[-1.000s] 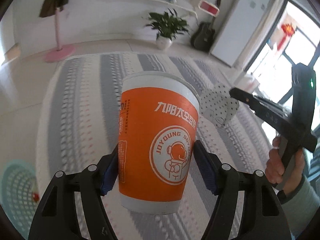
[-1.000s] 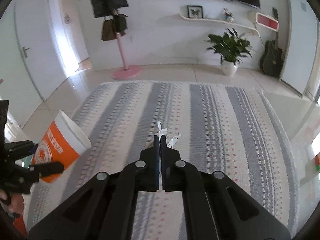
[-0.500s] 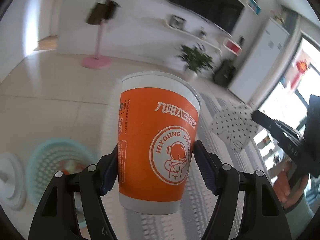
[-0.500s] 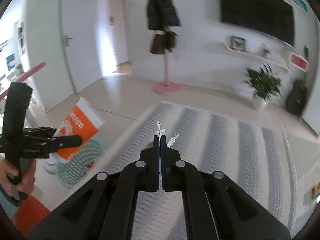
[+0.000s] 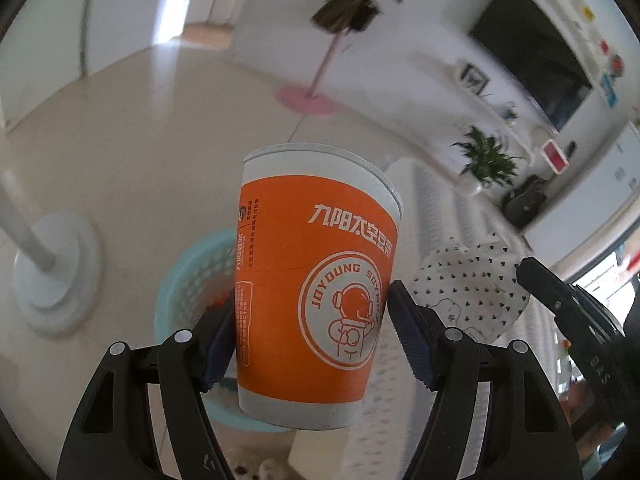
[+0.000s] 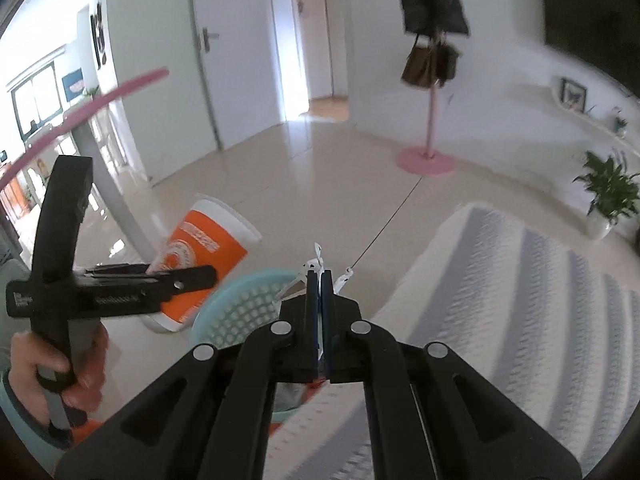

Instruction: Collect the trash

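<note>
Paper cup (image 5: 316, 280) is clamped upright in left gripper (image 5: 310, 344); right gripper (image 6: 319, 280) is pinched on a dotted wrapper (image 5: 472, 284), probably paper. Release is best delayed until centred over the basket (image 5: 180, 280).

The orange paper cup (image 5: 316, 292) has been carried off the striped rug (image 6: 520, 320) and is now held above the light-blue mesh basket (image 5: 180, 280), which has come into view at 8 o'clock of it. The spotted wrapper (image 5: 472, 288) has been brought along at 3 o'clock. In the right wrist view, the basket (image 6: 244, 300) has appeared directly ahead, at 10 o'clock of the fingertips.
</note>
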Available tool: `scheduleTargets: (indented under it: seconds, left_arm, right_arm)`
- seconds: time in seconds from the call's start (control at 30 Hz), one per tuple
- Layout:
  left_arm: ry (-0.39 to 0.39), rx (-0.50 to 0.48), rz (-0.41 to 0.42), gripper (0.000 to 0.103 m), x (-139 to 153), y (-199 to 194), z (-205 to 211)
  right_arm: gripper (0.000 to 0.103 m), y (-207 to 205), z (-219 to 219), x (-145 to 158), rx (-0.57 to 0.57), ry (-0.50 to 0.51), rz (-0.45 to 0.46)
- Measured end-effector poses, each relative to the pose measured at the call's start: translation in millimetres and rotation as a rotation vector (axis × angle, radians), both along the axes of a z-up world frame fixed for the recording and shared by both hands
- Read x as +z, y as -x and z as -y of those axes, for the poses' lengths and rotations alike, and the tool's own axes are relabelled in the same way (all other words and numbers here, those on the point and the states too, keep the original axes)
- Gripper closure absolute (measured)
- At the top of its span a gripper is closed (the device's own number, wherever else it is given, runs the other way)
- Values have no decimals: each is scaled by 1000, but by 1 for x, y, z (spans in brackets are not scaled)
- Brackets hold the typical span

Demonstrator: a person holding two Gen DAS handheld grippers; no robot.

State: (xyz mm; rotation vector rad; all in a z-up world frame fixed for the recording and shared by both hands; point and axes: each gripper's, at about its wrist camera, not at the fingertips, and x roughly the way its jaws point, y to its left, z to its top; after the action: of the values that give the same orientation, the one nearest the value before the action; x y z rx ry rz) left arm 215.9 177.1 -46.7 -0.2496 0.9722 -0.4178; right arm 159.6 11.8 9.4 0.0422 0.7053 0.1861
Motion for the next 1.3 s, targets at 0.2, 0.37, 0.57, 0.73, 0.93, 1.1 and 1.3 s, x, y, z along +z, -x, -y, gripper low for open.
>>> scheduleTargets:
  seconds: [0.2, 0.37, 0.57, 0.73, 0.93, 1.1, 1.3]
  left_arm:
    - [26, 15, -87, 33, -42, -15, -18]
    - [-7, 23, -60, 26, -41, -18, -22]
    - [-5, 58, 42, 26, -14, -1, -25]
    - [-43, 57, 192, 26, 34, 31, -17]
    - [-72, 106, 408, 12, 95, 102, -8]
    - [-58, 175, 509, 8, 119, 154, -7]
    - [-102, 219, 583, 8, 122, 190, 3]
  right_arm:
    - [103, -33, -26, -58, 13, -45, -143]
    - [101, -46, -18, -94, -12, -158, -243]
    - [101, -36, -2, -100, -37, -186, -266]
    - [101, -17, 10, -72, -33, -211, -220]
    - [84, 41, 20, -12, -40, -222, -69]
    - [40, 95, 27, 21, -98, -191, 75]
    - [39, 141, 36, 36, -223, -74, 153]
